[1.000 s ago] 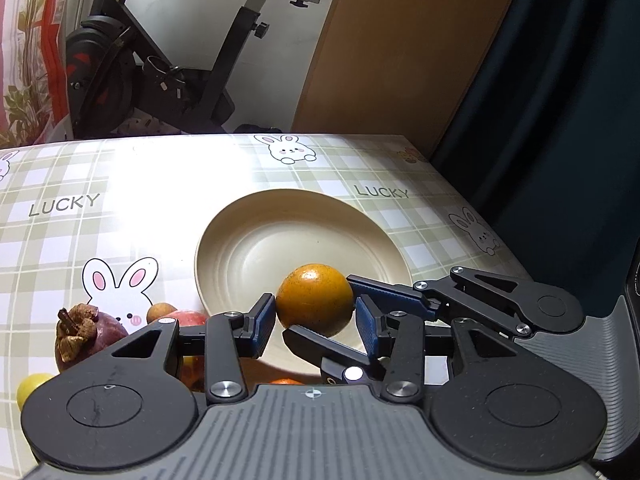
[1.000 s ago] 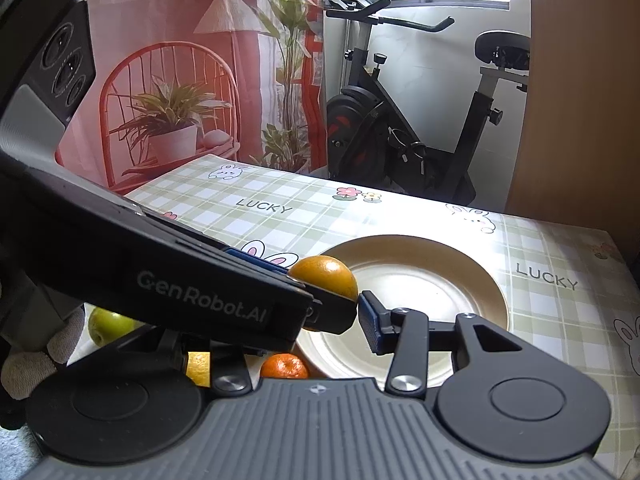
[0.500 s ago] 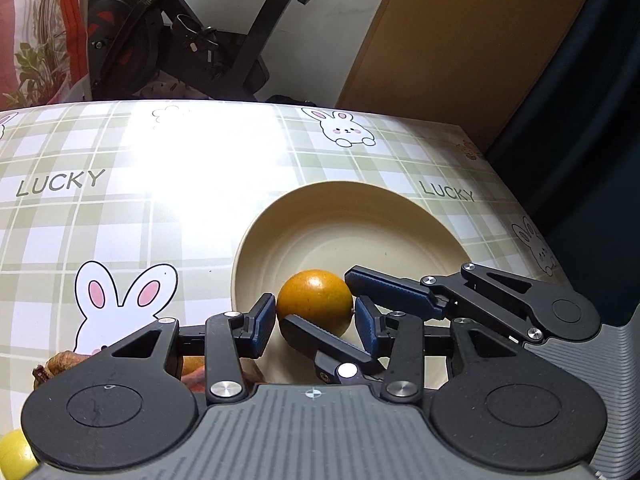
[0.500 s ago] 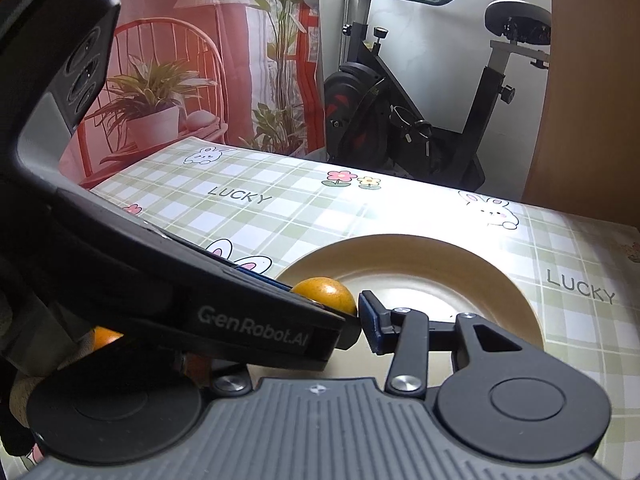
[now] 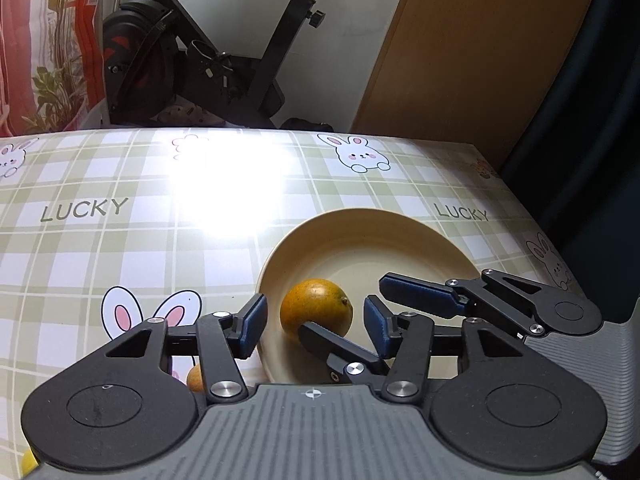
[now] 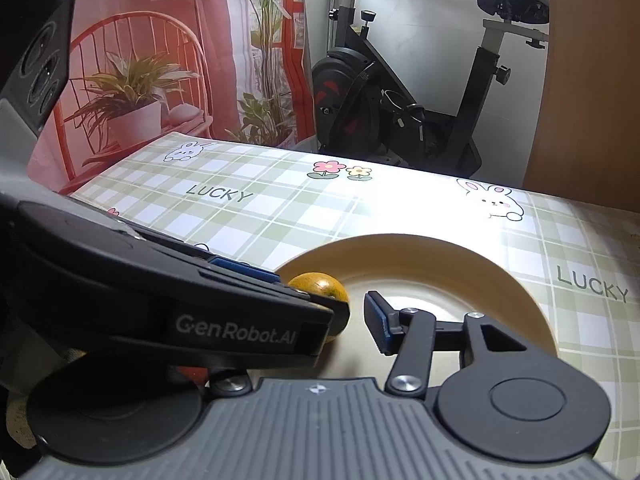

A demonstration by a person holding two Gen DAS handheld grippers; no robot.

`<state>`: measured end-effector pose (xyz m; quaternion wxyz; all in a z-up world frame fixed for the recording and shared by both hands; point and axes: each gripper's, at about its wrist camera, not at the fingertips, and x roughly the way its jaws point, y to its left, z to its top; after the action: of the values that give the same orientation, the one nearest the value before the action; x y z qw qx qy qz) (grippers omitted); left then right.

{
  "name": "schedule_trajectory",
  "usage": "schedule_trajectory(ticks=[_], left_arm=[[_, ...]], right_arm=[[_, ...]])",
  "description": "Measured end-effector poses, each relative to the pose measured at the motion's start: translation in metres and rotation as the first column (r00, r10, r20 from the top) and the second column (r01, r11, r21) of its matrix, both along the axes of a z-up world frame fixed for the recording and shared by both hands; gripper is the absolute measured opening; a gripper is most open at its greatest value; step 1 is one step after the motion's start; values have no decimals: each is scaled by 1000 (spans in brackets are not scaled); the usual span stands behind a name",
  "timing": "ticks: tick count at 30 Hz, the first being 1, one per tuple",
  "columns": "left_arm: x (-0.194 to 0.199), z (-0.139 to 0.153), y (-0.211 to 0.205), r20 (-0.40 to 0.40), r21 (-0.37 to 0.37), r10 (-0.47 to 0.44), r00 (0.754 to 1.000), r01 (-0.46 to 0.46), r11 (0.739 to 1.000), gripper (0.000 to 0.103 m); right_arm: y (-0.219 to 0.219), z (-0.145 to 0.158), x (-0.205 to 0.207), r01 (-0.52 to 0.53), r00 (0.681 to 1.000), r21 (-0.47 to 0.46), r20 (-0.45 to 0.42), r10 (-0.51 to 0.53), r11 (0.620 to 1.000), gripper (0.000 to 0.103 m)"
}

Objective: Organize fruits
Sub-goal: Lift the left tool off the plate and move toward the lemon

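Jaws just opened off orange [image 5: 316, 306], "GenRobot.AI" left gripper [image 6: 256, 330], "LUCKY" tablecloth [image 5: 84, 210]

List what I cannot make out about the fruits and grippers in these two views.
1. Left wrist view: a small orange fruit, mostly behind the left gripper's linkage; kind unclear.
2. Left wrist view: a yellow thing, cut off by the bottom-left edge.
3. Right wrist view: the left gripper's body hides the right gripper's left finger and much of the orange.
Both grippers' jaws have just been opening around the orange.
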<state>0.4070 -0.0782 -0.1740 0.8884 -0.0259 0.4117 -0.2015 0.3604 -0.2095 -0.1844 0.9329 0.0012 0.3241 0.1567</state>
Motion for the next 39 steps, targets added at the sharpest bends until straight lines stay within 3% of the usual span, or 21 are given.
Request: schedule_trajectory(ticks=[2,11,23,39], left_arm=[[-6,6,0,30,14,3,1000,-3,1000,60],[-49,41,8,148,50,1,989,-9,999,60],[-108,72,41,316,90,70,946,-104,991,60],[-160,75,79,336,53,136,932,-163,985,61]], right_arm=[[-3,2,-3,18,1000,2,0,-18,1000,62],[-12,20,-25,91,996,10,-2,-91,996,63],[-17,48,-72,160,986,110,28,-164,981,63],[21,65,-124,136,983,142,107,-151,981,63]])
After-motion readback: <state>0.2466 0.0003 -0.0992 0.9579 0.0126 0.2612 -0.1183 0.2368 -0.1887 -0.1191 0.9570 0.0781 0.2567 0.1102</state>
